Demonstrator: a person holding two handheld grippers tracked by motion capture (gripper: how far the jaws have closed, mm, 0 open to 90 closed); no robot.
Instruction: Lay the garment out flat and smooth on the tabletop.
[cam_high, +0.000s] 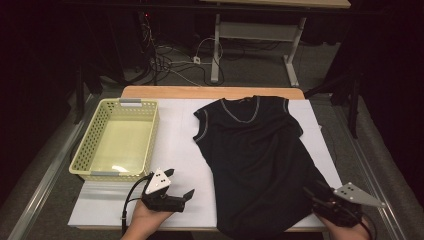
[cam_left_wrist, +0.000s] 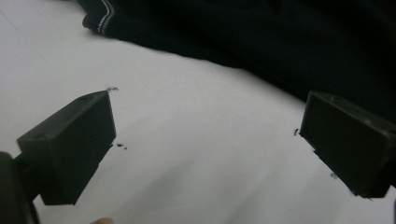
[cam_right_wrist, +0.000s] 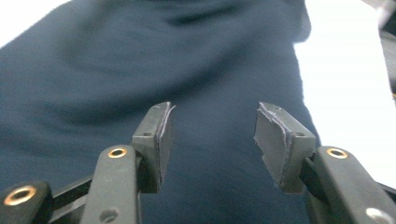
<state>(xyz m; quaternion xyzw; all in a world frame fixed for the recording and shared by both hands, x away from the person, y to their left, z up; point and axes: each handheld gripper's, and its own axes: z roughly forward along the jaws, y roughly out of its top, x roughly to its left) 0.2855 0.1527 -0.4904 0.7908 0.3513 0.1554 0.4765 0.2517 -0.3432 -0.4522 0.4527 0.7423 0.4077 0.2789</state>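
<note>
Shirt (cam_high: 255, 165) hem is cut off by the bottom edge of the high view, approx. centre-bottom. Right gripper (cam_high: 320, 197) jaw tips are lost against dark fabric at lower right. In the left gripper view, the garment is cropped by top and right edges.
</note>
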